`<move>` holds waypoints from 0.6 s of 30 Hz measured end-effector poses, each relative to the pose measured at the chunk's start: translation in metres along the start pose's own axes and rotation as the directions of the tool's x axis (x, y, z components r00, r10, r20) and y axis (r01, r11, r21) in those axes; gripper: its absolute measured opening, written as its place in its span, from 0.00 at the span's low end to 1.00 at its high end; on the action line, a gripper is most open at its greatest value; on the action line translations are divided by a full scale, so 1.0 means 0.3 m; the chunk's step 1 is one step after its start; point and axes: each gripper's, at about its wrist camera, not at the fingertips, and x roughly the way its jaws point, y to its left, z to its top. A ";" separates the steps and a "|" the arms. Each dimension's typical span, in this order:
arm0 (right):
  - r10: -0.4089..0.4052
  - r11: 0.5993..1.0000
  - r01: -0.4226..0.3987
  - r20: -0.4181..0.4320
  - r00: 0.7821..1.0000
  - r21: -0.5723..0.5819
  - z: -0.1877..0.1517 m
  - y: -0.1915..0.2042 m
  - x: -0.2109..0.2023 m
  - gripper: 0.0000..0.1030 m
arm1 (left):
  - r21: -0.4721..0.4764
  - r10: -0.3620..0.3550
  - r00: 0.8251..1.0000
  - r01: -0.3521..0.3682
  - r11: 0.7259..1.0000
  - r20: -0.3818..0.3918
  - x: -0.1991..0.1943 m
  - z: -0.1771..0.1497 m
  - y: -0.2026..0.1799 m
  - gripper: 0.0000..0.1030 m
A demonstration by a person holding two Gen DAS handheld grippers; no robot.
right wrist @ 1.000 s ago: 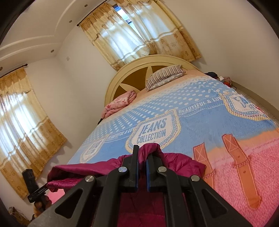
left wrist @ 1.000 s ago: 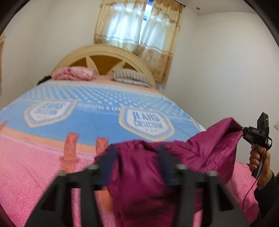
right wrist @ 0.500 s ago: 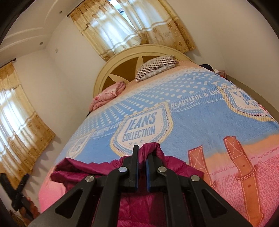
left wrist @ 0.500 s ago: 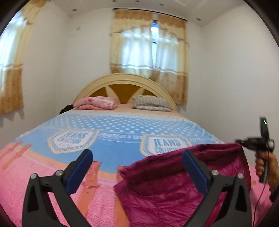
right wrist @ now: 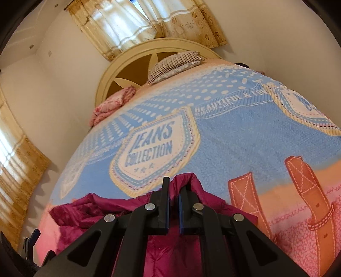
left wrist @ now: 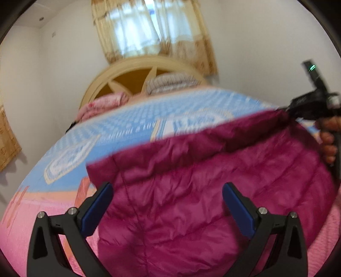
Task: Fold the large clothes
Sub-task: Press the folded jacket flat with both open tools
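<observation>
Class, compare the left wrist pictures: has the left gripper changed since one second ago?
Yes. The left gripper was shut on the magenta jacket; now it is open, its view tilted against the headboard.

Magenta jacket (left wrist: 191, 181): quilted cloth, slight sheen, puffy with stitched seams, crumpled between the left gripper (left wrist: 167, 204) fingers. Left gripper: matt black plastic arms, blue pads (left wrist: 97, 209) look smooth and rubbery, shiny metal screw heads. Right gripper (right wrist: 173, 204): same matt black plastic, bright metal rivets, a fold of the jacket's cloth pinched at its tips. Blanket (right wrist: 234, 132) ahead of both claws: fuzzy terry-like woven cloth, matt, printed pattern. Headboard (right wrist: 136, 64) far ahead: smooth painted wood, cream, low gloss. Striped pillow (right wrist: 174, 64) in front of it: matt cloth. Curtains (right wrist: 132, 19) above: thin cloth, patterned border.
</observation>
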 end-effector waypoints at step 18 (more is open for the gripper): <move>0.043 0.978 -0.028 0.069 0.997 -0.208 -0.232 0.321 -0.091 0.78 | -0.138 0.025 0.991 -0.044 0.989 -0.133 0.149 -0.048 0.030 1.00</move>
